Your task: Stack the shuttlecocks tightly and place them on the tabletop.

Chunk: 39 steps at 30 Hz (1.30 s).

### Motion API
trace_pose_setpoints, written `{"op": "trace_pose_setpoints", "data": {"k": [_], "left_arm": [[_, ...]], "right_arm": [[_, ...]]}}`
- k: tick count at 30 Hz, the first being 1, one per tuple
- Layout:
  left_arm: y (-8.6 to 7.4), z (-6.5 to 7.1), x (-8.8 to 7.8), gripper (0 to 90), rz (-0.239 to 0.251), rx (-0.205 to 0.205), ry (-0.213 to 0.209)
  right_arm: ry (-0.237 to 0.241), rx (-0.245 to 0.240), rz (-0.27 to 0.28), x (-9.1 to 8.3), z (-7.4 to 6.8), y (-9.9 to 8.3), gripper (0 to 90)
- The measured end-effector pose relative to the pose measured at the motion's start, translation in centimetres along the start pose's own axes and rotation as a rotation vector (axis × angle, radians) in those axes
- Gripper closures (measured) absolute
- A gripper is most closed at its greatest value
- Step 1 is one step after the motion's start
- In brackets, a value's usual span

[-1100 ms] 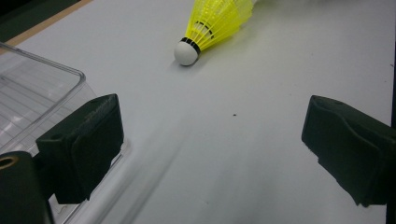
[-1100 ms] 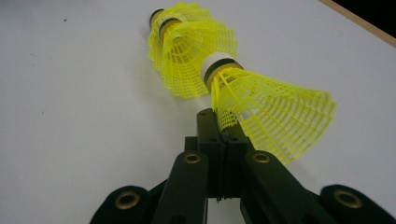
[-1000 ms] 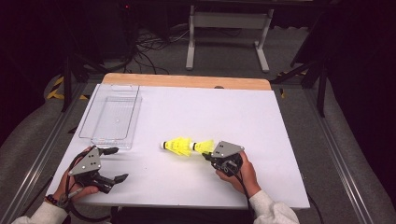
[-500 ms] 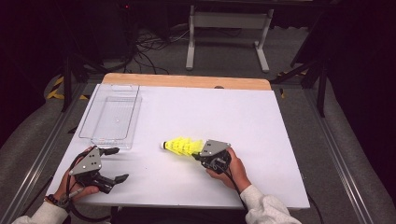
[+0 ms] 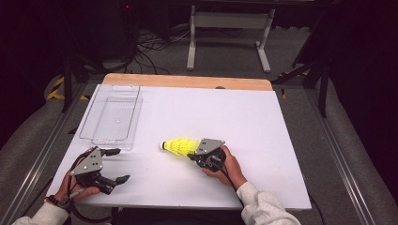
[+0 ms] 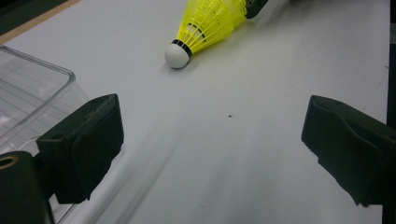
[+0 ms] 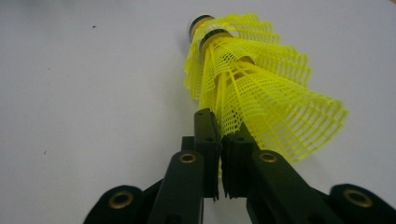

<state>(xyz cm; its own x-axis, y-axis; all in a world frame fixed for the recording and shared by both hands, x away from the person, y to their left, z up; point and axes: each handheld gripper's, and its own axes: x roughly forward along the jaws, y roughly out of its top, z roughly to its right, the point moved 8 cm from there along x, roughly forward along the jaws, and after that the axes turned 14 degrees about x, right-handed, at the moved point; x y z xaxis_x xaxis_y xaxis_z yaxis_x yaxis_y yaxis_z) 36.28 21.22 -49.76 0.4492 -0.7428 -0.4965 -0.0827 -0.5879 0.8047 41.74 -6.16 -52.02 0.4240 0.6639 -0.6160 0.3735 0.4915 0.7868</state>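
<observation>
yellow mesh skirts of two shuttlecocks (image 7: 252, 88), one nested into the other, lie on the white table surface (image 5: 281, 122) a little toward its near edge and close to the middle of its width, white cork tip pointing toward the left edge. the right gripper (image 5: 191, 155) pinches the rim of the outer skirt; its jaws have just been opening by a hair, yet in the right gripper view they stand almost together with only the thin mesh wall between them. judged step: carrying the nested pair toward the clear plastic tray (image 5: 101, 136) at the far left corner. to do it well, keep the pinch light enough not to crush the mesh, lift before moving so the cork does not drag, and keep the pair level so the inner one does not slide out. the left gripper (image 5: 121, 165) rests near the left near corner, jaws spread wide, holding nothing, just beside the tray's near end.
</observation>
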Motion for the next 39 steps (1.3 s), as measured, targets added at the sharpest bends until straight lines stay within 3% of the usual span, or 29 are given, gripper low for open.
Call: {"op": "trace_pose_setpoints", "data": {"k": [13, 17, 23, 28, 30, 33, 39], "left_arm": [[0.0, 0.0, -0.1, 6.7, 0.000, 0.007, 0.005], [0.1, 0.0, -0.1, 6.7, 0.000, 0.007, 0.006], [0.1, 0.0, -0.1, 6.7, 0.003, 0.004, 0.005], [0.0, 0.0, 0.0, 6.8, -0.001, 0.004, 0.000], [0.0, 0.0, 0.0, 6.8, -0.001, 0.006, 0.002], [0.0, 0.0, 0.0, 6.8, -0.001, 0.007, 0.001], [0.1, 0.0, 0.1, 6.8, -0.001, 0.008, -0.003]], "right_arm": [[0.013, 0.054, 0.001, -0.5, 0.0, -0.3, 48.1], [0.028, 0.055, -0.036, -0.3, -0.6, -0.9, 38.1], [0.033, 0.047, -0.044, 0.8, -1.5, -0.5, 33.7], [0.008, 0.069, -0.031, 2.1, -2.1, 0.6, 33.2], [0.017, 0.104, -0.018, 2.5, -2.3, 1.0, 32.3], [-0.028, 0.120, -0.019, 3.0, -2.3, 1.2, 33.3], [-0.071, 0.166, 0.013, 3.5, -2.3, 2.2, 37.5]]}}
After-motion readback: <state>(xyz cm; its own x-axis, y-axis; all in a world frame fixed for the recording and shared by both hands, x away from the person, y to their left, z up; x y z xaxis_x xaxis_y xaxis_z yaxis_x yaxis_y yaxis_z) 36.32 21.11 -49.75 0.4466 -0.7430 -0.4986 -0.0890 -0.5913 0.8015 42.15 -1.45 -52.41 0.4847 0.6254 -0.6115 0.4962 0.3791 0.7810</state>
